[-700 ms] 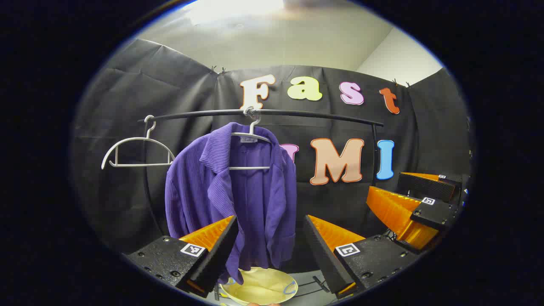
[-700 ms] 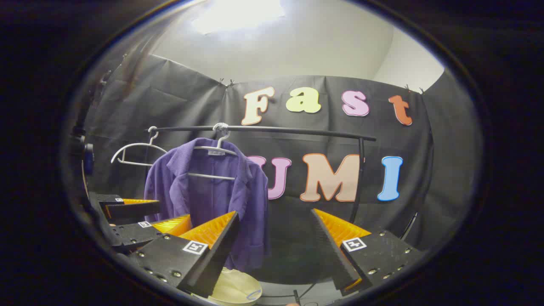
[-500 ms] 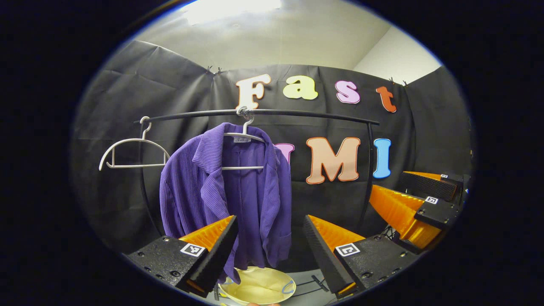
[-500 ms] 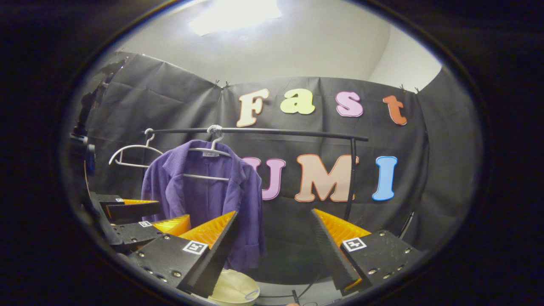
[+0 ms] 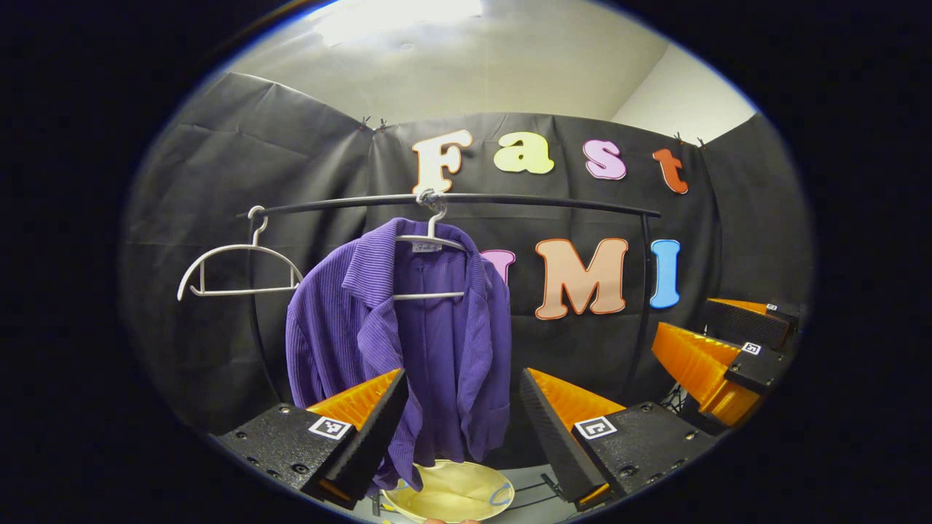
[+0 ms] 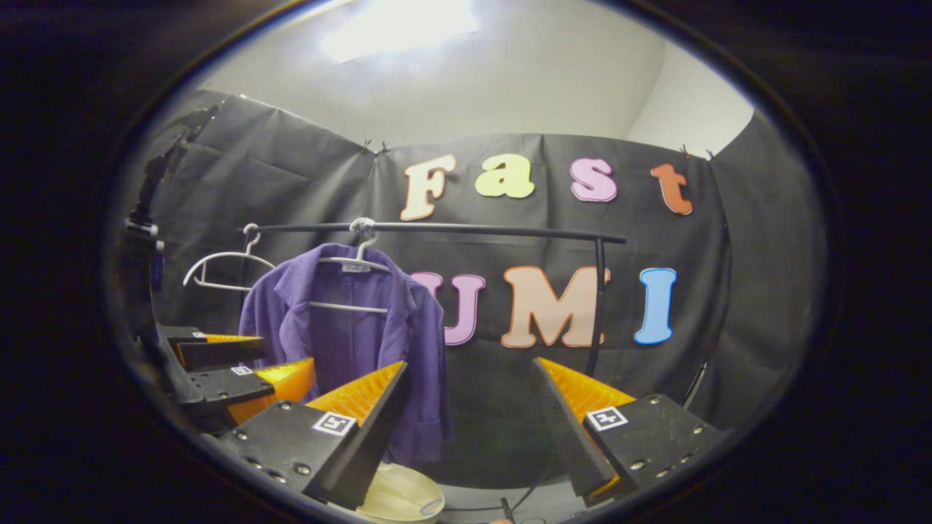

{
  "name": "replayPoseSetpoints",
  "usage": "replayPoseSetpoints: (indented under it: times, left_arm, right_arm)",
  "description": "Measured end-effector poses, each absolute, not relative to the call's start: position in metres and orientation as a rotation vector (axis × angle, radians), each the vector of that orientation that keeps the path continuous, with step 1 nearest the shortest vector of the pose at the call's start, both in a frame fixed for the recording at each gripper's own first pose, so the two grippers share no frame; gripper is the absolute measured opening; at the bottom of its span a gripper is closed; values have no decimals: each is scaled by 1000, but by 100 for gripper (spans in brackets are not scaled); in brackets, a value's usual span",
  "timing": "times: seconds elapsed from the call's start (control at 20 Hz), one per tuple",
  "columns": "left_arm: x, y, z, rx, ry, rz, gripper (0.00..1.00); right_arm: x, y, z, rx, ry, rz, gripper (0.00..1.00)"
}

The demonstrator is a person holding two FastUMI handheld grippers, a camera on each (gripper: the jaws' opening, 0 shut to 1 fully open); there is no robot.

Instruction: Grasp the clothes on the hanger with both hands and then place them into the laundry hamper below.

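1. Shirt point(image 5: 408, 342), purple and ribbed, hangs open-fronted on a white hanger point(image 5: 431, 251) hooked at about the middle of a black clothes rail point(image 5: 466, 200); in the right gripper view the same shirt point(image 6: 349, 335) hangs toward the rail's left end.
2. A second white hanger point(image 5: 237, 266) hangs bare near the left end of the rail, just beside the shirt's shoulder.
3. A pale yellow laundry hamper point(image 5: 448, 495) sits on the floor directly below the shirt, whose hem hangs just above the hamper's rim.
4. The left gripper point(image 5: 462, 418) is held in front of the shirt, short of it, its orange-and-black fingers spread wide with nothing between them.
5. The right gripper point(image 6: 466, 418) is likewise wide open and empty, aimed at the rail's middle to the right of the shirt, well clear of the fabric.
6. From the left gripper view, the right gripper point(image 5: 717, 349) appears at the far right with its fingers parted; from the right gripper view, the left gripper point(image 6: 233, 364) appears at the far left, also parted, level with the shirt's lower half.
7. A black upright point(image 5: 644, 291) carries the right end of the rail.
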State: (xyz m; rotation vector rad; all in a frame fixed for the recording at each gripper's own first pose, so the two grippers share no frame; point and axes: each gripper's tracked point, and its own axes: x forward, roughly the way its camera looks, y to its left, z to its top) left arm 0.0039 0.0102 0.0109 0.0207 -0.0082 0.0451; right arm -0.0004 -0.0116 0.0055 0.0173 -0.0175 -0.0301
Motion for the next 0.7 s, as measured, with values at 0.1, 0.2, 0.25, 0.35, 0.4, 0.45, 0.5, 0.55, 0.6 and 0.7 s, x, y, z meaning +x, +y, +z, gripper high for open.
replayPoseSetpoints:
  times: [0.1, 0.2, 0.25, 0.35, 0.4, 0.45, 0.5, 0.55, 0.6, 0.7]
  left_arm:
    - [7, 16, 10, 26, -8, 56, 92]
    - [11, 22, 9, 23, -4, 71, 92]
    - [13, 24, 8, 21, 0, 77, 92]
    - [17, 30, 5, 25, 7, 93, 92]
    - [18, 35, 4, 31, 8, 105, 92]
    - [21, 40, 2, 36, 13, 117, 96]
    - [23, 45, -1, 41, 19, 130, 92]
    - [26, 50, -3, 44, 22, 143, 92]
    - [28, 55, -6, 46, 26, 155, 92]
    - [33, 65, -11, 57, 37, 182, 94]
  right_arm:
    - [5, -11, 6, 26, -21, -32, 99]
    - [10, -12, 7, 32, -24, -35, 99]
    - [12, -11, 7, 33, -25, -37, 99]
    - [16, -10, 7, 35, -25, -40, 99]
    - [18, -11, 7, 36, -24, -43, 99]
    - [20, -11, 5, 37, -25, -45, 99]
    - [23, -11, 5, 37, -24, -49, 94]
    - [25, -11, 4, 37, -24, -53, 99]
    - [28, -11, 5, 36, -24, -57, 94]
    - [32, -12, 3, 32, -23, -63, 95]
